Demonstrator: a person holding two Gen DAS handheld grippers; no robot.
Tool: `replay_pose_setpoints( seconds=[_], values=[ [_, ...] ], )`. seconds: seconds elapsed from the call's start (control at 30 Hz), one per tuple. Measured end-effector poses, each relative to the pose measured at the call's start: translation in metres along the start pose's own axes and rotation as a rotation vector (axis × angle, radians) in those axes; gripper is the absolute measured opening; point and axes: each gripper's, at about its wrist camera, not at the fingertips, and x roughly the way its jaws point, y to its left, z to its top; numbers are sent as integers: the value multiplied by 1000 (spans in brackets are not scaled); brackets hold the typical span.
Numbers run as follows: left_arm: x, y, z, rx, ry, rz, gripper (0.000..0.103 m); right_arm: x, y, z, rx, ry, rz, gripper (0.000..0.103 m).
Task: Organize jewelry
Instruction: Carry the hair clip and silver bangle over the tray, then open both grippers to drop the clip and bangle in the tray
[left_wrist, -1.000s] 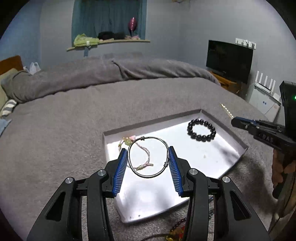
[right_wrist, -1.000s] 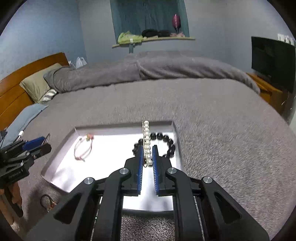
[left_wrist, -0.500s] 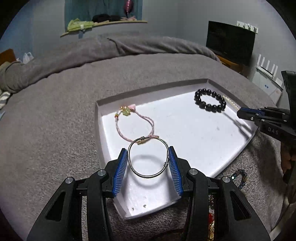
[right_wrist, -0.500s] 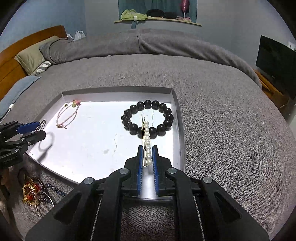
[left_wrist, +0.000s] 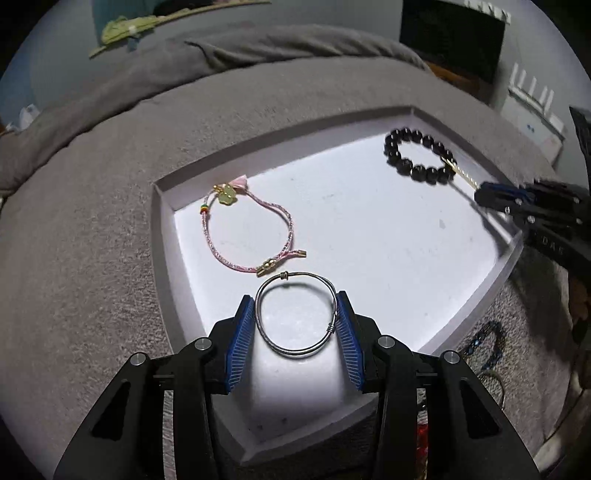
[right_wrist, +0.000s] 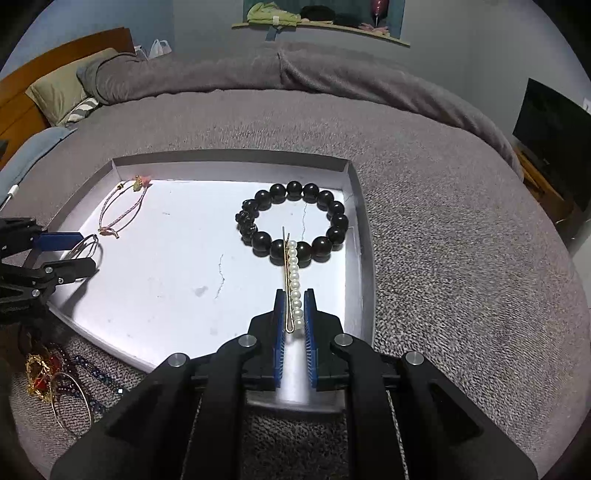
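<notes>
A white tray (left_wrist: 369, 221) lies on the grey bed. My left gripper (left_wrist: 297, 314) is shut on a silver wire bangle (left_wrist: 295, 347), held low over the tray's near corner; it also shows in the right wrist view (right_wrist: 86, 247). A pink cord bracelet (left_wrist: 251, 225) lies just beyond it. My right gripper (right_wrist: 294, 314) is shut on a pearl hair pin (right_wrist: 293, 280), low over the tray's right side, its tip over a black bead bracelet (right_wrist: 295, 221). The black bead bracelet also shows in the left wrist view (left_wrist: 417, 155).
Loose jewelry lies on the bedspread beside the tray's near edge: a red and gold piece (right_wrist: 38, 376), a blue bead chain (right_wrist: 96, 373) and a thin hoop (right_wrist: 70, 406). A rolled grey duvet (right_wrist: 295, 77) lies at the far side. A television (right_wrist: 554, 125) stands on the right.
Both grippers have tilted down and come lower over the tray with their pieces. The bangle is now near the pink bracelet, and the pearl pin's tip reaches the black bracelet.
</notes>
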Motion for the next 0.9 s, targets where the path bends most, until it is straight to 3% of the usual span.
replay_pose_setpoints(
  seconds=[0.2,0.6,0.8,0.9],
  values=[
    [3,6,5,17,52,-21,46,11,1,4,-18,31,-9,10],
    [5,4,5,10,43,-17,53,12,1,4,-16,30,-3,10],
    [-1,-2,4,2,17,-23,54,6,0,4,2,14,39,24],
    [-9,-2,3,-18,-5,-34,57,0,3,2,0,-4,55,36]
  ],
)
